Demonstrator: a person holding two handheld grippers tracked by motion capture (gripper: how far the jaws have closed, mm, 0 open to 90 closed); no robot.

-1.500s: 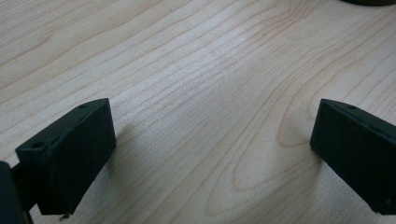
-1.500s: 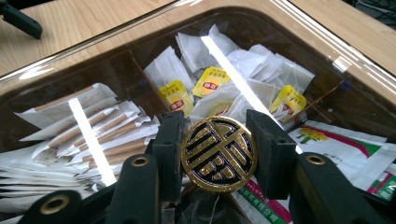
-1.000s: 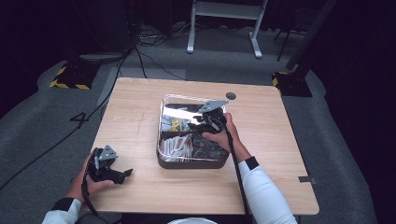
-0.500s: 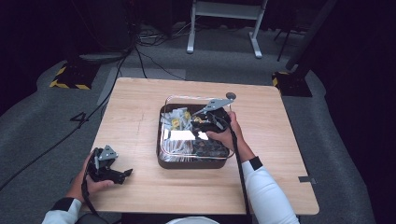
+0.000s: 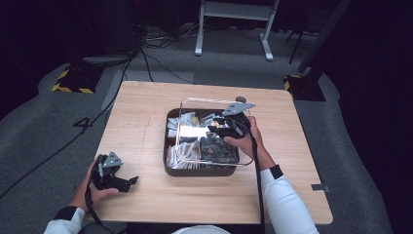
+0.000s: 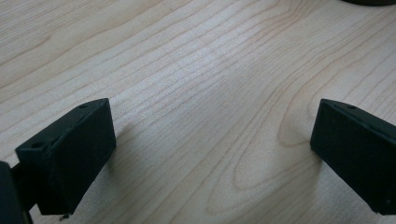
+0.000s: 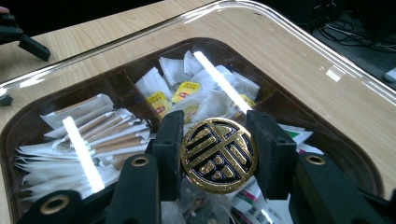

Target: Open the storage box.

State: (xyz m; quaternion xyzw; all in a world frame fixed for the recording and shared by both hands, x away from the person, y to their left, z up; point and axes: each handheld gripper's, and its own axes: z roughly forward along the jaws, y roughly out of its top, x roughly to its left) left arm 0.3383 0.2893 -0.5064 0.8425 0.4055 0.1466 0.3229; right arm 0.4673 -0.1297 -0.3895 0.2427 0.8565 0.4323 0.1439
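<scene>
near the table's front left corner the left claw rests on bare wood, released, jaws wide apart with nothing between them. further in, the right claw is clenched on the round black-and-gold knob of the clear lid, holding it raised and tilted over the brown compartment tray of sachets and tea bags
</scene>
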